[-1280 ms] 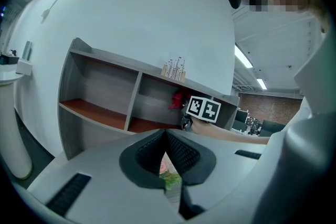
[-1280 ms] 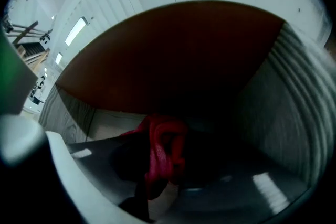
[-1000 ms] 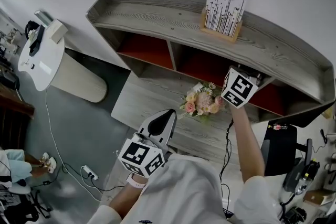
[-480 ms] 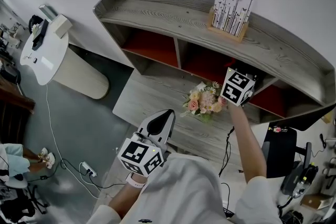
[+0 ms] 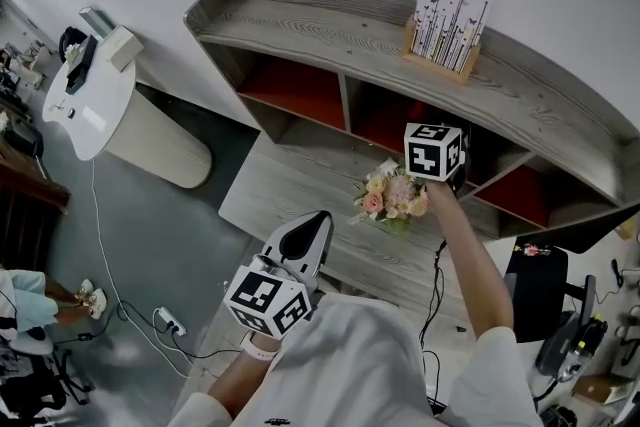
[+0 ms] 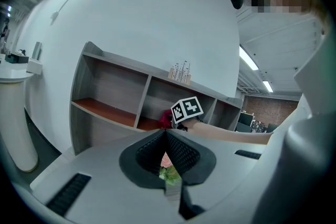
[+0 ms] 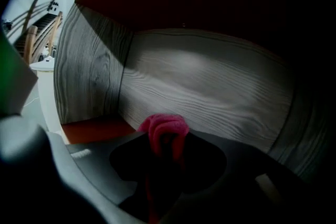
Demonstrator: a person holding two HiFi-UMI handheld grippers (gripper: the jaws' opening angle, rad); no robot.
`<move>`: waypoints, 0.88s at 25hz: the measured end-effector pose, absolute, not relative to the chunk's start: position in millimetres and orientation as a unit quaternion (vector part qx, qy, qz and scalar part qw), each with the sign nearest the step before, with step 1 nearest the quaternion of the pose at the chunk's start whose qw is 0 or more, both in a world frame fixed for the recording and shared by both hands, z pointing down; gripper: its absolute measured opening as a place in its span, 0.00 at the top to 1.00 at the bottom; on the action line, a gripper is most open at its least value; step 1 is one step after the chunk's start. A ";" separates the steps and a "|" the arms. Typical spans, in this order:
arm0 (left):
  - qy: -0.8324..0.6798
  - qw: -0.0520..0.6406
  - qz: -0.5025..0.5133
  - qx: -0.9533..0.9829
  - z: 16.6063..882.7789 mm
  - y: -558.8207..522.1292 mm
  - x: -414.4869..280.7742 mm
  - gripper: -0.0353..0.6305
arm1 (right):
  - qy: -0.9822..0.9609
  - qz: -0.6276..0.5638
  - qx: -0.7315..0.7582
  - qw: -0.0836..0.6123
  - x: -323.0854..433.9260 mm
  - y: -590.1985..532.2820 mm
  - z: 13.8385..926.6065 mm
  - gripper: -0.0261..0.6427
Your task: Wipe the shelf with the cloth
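The grey wooden shelf unit [image 5: 330,30] has open compartments with red floors. My right gripper [image 7: 165,147] reaches into the middle compartment [image 5: 385,127]; only its marker cube [image 5: 435,152] shows in the head view. It is shut on a pink-red cloth [image 7: 164,131], bunched between the jaws just above the red floor [image 7: 94,129] and in front of the grey back wall [image 7: 205,81]. The cloth [image 6: 165,117] also shows beside the cube in the left gripper view. My left gripper [image 5: 318,220] hangs low near my body, shut on nothing.
A bunch of pink and cream flowers [image 5: 392,197] stands on the desk top [image 5: 290,185] right beside my right forearm. A wooden holder with printed cards [image 5: 447,25] sits on the shelf's top. A white round table [image 5: 90,100] stands at the far left.
My right gripper has shifted left along the shelf with the cloth, and its cube has turned. The left gripper has stayed where it was.
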State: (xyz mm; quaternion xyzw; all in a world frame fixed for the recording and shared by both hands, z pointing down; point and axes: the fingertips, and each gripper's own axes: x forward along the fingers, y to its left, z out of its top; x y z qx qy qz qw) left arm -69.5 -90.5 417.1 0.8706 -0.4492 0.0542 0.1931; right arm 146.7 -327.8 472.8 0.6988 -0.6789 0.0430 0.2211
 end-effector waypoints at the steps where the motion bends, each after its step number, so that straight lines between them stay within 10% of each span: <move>1: -0.452 0.193 0.054 0.869 416.8 -91.2 -72.0 0.94 | -0.687 0.040 0.689 0.227 137.5 -331.9 473.0 0.77; 22: -0.474 0.207 0.046 0.854 422.7 -98.1 -97.7 0.94 | -0.813 -0.078 0.440 0.372 15.0 -350.4 491.9 0.77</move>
